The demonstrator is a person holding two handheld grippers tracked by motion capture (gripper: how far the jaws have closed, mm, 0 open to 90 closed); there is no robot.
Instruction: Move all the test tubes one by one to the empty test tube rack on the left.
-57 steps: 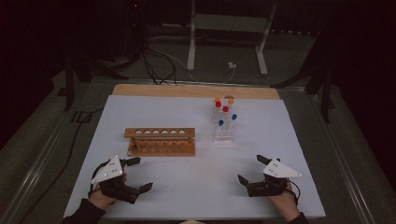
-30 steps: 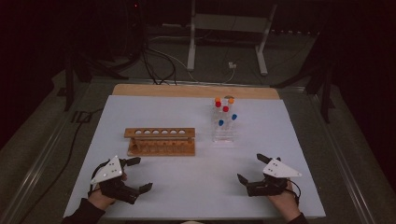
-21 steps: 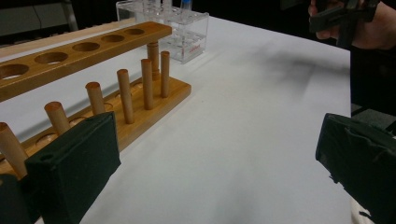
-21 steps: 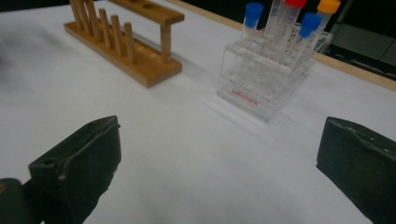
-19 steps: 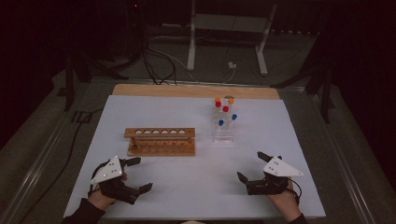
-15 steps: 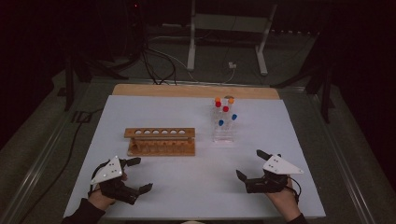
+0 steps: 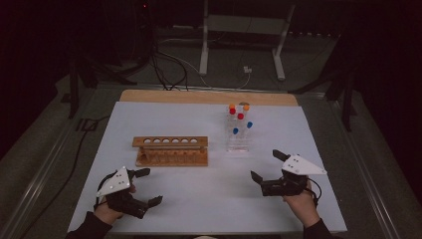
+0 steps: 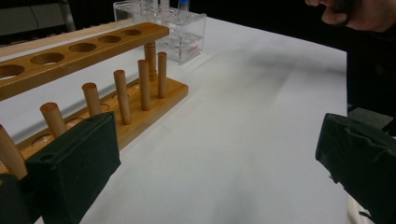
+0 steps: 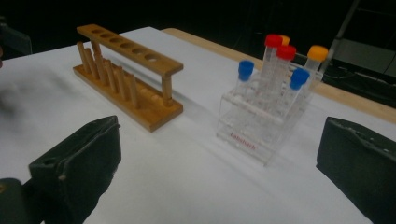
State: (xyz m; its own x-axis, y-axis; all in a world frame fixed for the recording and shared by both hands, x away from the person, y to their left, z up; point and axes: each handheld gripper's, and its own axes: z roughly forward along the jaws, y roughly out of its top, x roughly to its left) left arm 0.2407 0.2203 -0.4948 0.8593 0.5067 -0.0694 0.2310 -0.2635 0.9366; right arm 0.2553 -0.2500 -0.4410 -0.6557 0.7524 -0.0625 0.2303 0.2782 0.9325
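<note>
An empty wooden tube rack stands left of centre on the white table; it also appears as the wooden rack and wooden rack. To its right a clear plastic rack holds several capped tubes with red, orange and blue caps. My left gripper rests near the front left, open, nothing between its jaws. My right gripper sits front right, open and empty, pointing toward the clear rack.
A wooden strip borders the table's far edge. Beyond it stand a white metal frame and cables on the dark floor. A hand shows at the top right of the left gripper view.
My right gripper has shifted slightly. The left gripper and both racks have stayed where they were.
</note>
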